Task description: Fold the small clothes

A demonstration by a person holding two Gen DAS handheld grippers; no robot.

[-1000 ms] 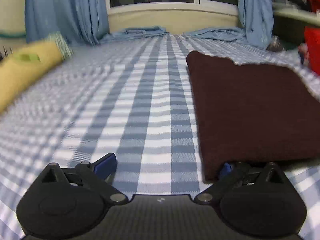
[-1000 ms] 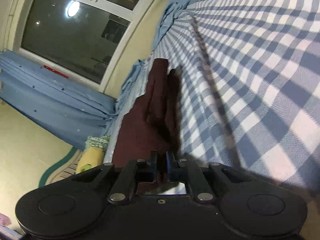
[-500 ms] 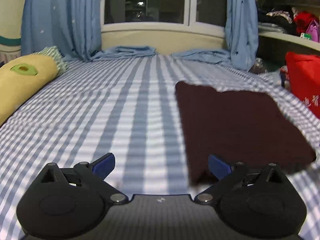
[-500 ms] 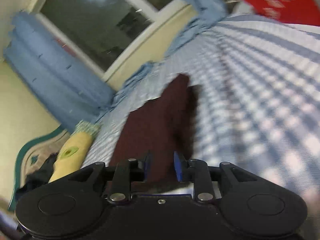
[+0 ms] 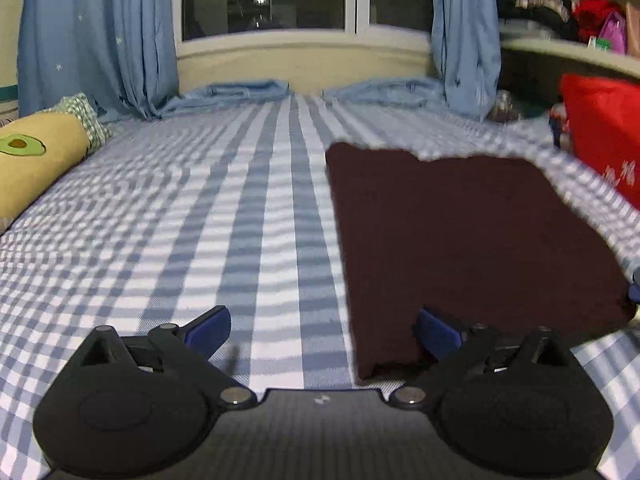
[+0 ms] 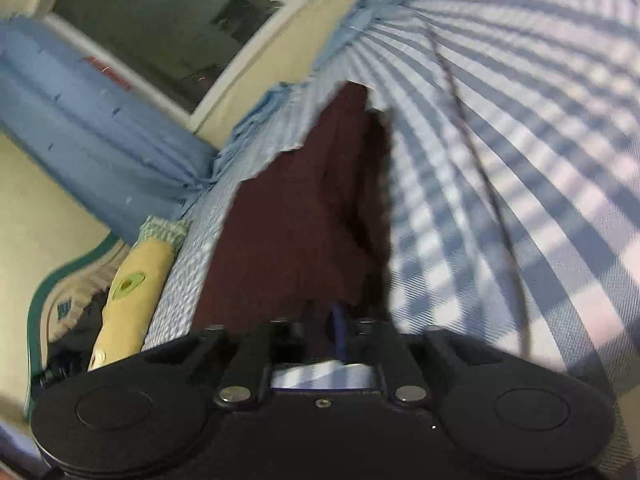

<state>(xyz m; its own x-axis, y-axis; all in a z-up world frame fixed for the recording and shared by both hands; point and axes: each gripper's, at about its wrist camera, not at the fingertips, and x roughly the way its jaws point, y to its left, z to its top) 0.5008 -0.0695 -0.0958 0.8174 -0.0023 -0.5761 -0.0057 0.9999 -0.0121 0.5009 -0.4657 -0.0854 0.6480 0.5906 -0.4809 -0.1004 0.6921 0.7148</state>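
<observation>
Jaws wide apart on the left gripper, right finger over the near-left corner of the cloth; right gripper pinched shut on its near edge. That dark maroon knit lies flat on the bed, right of centre. Looks soft, light and limp, so corners are the hold. Checked sheet gives underneath; pillow left, curtains and window behind.

Left of the dark garment the checked bed lies bare — open passage up to the folded curtain ends. A yellow bolster bounds the left edge, a red bag the right — both well apart from the middle.
</observation>
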